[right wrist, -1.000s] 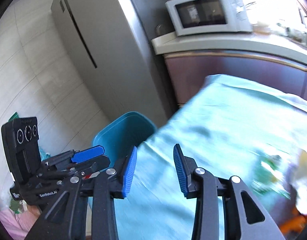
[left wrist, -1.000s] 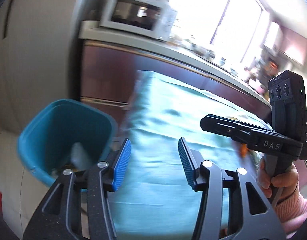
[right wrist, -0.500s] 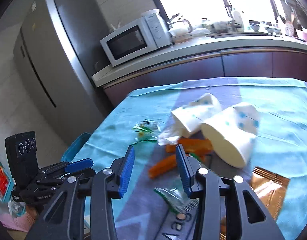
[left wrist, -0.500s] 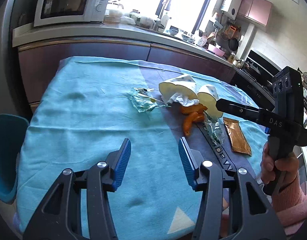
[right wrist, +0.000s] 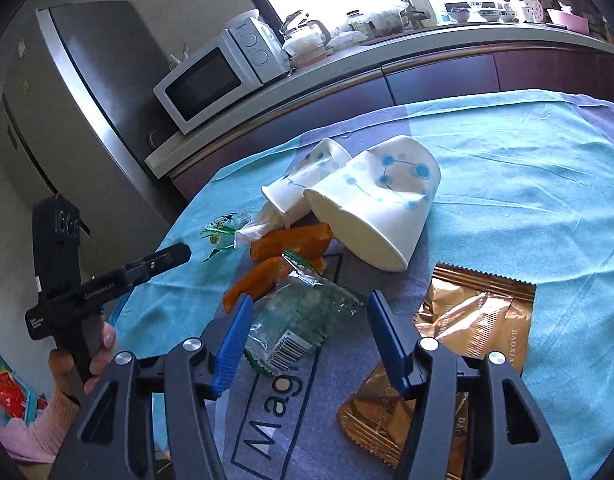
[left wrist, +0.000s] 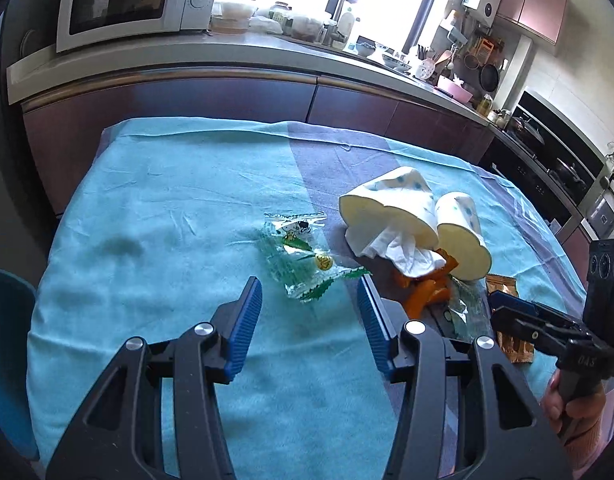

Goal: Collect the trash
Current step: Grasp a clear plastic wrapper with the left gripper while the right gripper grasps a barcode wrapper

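Note:
Trash lies on a teal tablecloth (left wrist: 155, 240). Two white paper cups (left wrist: 391, 208) (right wrist: 383, 208) lie on their sides, with a crumpled tissue (left wrist: 403, 252) and orange wrappers (right wrist: 283, 248) beside them. A clear green-printed wrapper (left wrist: 299, 256) lies just ahead of my open, empty left gripper (left wrist: 309, 312). My open, empty right gripper (right wrist: 309, 328) hovers over a clear green plastic bag (right wrist: 299, 324), with a gold foil packet (right wrist: 467, 320) to its right. The blue bin's (left wrist: 3, 340) edge shows at the table's left.
A kitchen counter (left wrist: 227, 60) with a microwave (left wrist: 131, 0) runs behind the table. A steel fridge (right wrist: 87, 92) stands to the left. An oven (left wrist: 555, 176) stands at the far right.
Both grippers swung from the blue bin at the table's left end back over the table. They now face the pile of trash, still open and empty.

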{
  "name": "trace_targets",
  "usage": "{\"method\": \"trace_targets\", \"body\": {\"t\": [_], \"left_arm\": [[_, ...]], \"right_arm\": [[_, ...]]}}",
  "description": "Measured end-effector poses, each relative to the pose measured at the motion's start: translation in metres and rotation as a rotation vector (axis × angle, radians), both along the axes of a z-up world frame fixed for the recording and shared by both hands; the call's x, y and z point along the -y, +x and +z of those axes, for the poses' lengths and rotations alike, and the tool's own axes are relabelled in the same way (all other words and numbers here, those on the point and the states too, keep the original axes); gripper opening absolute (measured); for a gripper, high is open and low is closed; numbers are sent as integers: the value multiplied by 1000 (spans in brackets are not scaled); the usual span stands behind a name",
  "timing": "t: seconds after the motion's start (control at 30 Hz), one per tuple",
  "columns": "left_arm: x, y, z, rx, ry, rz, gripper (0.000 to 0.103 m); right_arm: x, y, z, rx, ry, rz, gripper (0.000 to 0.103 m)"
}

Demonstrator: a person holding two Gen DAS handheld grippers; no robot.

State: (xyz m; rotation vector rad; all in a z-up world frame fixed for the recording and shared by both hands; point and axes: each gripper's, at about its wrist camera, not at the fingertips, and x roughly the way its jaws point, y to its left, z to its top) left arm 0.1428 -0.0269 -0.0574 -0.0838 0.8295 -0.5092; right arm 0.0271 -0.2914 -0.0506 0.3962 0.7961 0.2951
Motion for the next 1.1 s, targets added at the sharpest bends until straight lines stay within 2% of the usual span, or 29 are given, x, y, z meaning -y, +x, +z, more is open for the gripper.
{"method": "trace_targets", "body": {"t": [0.17, 0.27, 0.43, 0.57, 0.63, 0.93, 1.07, 1.1], "left_arm": [[13, 17, -9, -41, 6, -24, 47], [18, 22, -11, -50, 4, -49, 41], [20, 24, -16, -70, -4, -67, 17], [18, 20, -16, -63, -12, -65, 13], [16, 16, -14, -54, -14, -67, 7], [-4, -11, -4, -18, -39, -50, 4], [-19, -24, -3, -16, -55, -39, 3], [-22, -27, -3, -17, -58, -36, 3]], "right_arm": [[-9, 2, -3, -6, 2, 20, 57], [-9, 3, -4, -10, 5, 21, 57], [-7, -2, -3, -16, 4, 18, 57], [-5, 0, -2, -21, 4, 9, 57], [-6, -1, -2, -27, 6, 8, 57], [-17, -7, -3, -36, 12, 45, 56], [-22, -6, -5, -47, 27, 72, 38], [-23, -6, -6, -50, 28, 72, 38]]}}
